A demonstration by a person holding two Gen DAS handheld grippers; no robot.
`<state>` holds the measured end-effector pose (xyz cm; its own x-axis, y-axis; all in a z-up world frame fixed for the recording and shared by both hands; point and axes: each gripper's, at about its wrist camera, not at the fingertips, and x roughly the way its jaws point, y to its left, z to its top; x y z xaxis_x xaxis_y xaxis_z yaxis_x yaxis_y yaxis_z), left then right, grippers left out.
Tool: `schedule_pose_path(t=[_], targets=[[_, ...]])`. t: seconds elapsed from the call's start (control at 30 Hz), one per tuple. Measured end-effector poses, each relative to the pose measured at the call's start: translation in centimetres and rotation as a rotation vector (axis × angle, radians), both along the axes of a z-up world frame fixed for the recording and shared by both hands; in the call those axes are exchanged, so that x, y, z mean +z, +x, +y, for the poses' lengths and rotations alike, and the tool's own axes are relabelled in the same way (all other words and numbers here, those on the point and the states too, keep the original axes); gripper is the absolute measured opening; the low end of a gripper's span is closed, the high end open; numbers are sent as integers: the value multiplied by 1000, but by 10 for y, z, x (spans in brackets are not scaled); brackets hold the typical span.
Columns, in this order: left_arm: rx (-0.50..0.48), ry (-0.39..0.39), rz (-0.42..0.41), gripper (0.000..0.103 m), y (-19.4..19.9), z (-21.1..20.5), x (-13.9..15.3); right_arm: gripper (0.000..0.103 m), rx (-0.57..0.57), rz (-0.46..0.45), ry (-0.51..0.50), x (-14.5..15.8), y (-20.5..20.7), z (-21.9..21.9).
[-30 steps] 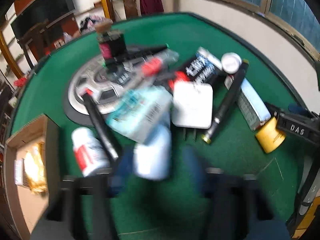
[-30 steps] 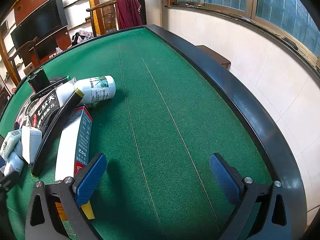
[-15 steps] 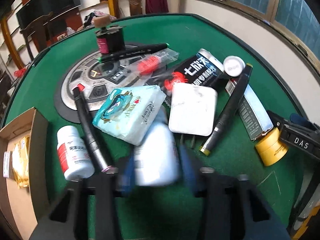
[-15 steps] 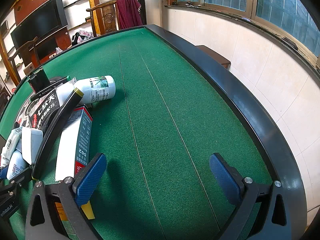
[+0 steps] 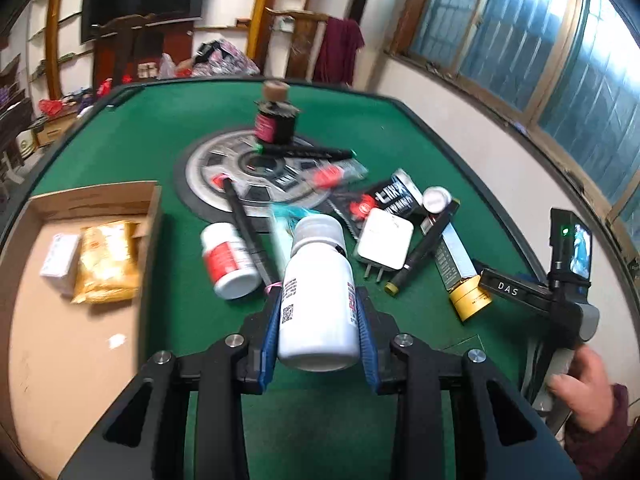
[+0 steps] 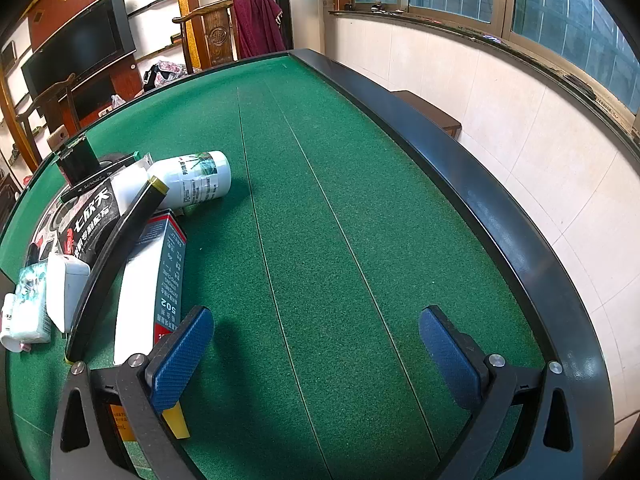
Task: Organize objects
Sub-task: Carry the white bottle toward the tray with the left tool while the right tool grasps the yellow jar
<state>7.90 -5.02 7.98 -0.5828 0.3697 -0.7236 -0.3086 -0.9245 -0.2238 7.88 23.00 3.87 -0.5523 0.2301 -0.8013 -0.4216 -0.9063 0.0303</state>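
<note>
Item: white cylindrical plastic bottle (image 5: 318, 292) | Holder: left claw (image 5: 319, 322) pinching it | Change: lifted off green felt tabletop (image 5: 152, 136), clear of the clutter | Next, likely: open cardboard box (image 5: 96, 200), left of bottle | Right claw (image 6: 316, 354): spread, empty

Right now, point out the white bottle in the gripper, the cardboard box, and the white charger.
white bottle (image 5: 318, 296), left wrist view, label.
cardboard box (image 5: 72, 360), left wrist view, bare floor.
white charger (image 5: 385, 238), left wrist view, top face.
</note>
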Motion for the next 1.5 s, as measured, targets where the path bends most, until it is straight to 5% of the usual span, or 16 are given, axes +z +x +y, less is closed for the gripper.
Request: schedule_pose_path(t=[0.17, 0.43, 0.47, 0.5, 0.53, 0.63, 0.73, 0.93, 1.13, 1.5], targets=[[59, 33, 16, 33, 17, -37, 4, 103, -14, -1, -1, -6, -7, -1], [128, 114, 30, 33, 33, -87, 8, 103, 96, -157, -24, -2, -23, 8], [133, 115, 34, 33, 35, -91, 9, 97, 99, -159, -24, 1, -23, 11], [139, 114, 40, 33, 36, -94, 11, 79, 87, -140, -2, 10, -20, 12], [146, 114, 44, 33, 38, -99, 11, 75, 77, -104, 33, 24, -14, 12], [171, 133, 45, 33, 40, -113, 12, 76, 165, 32, 67, 69, 4, -8], [194, 154, 48, 33, 45, -124, 12, 80, 309, 63, 108, 88, 11, -43], [205, 140, 55, 33, 54, -133, 9, 79, 404, 2, 74, 48, 21, -68], [226, 149, 37, 33, 54, -141, 3, 44, 393, -67, 76, 19, 16, -75], [270, 133, 25, 33, 51, -161, 0, 43, 453, -23, -34, 39, 26, -95]])
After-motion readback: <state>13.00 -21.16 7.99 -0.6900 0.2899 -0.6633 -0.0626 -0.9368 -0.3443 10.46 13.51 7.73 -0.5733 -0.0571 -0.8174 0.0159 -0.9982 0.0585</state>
